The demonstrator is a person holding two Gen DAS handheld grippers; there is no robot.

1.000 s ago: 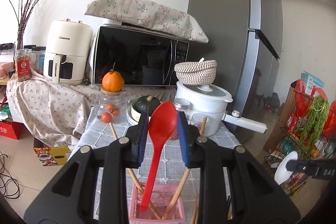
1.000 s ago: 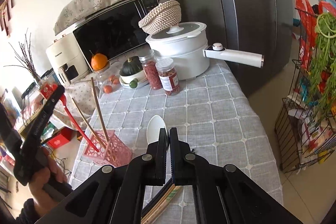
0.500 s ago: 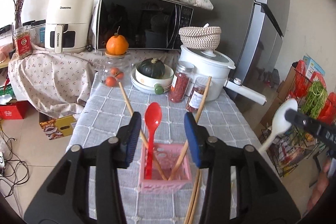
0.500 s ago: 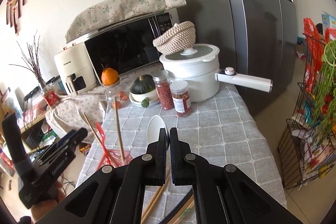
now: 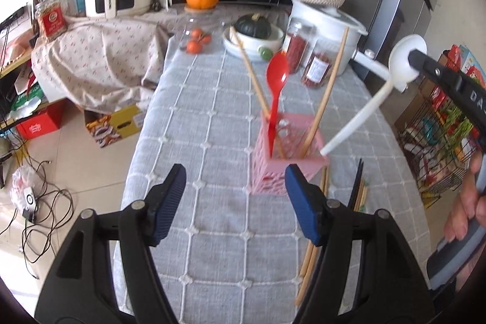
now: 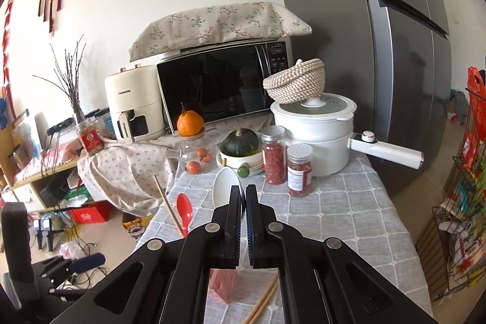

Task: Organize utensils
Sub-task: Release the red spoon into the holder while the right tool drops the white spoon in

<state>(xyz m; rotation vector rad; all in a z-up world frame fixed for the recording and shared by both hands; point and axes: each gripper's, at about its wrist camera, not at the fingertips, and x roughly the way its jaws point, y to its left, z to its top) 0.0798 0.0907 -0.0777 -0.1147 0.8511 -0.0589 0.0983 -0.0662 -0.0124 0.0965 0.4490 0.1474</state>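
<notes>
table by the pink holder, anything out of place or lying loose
Yes. Several chopsticks lie loose on the grey checked tablecloth beside the pink utensil holder, while the red spoon and two chopsticks already stand inside it.

Glossy red plastic spoon (image 5: 277, 72), matt wooden chopsticks (image 5: 331, 90) — in perforated pink plastic basket (image 5: 306, 166) on woven grey cloth (image 5: 212, 141).
</notes>
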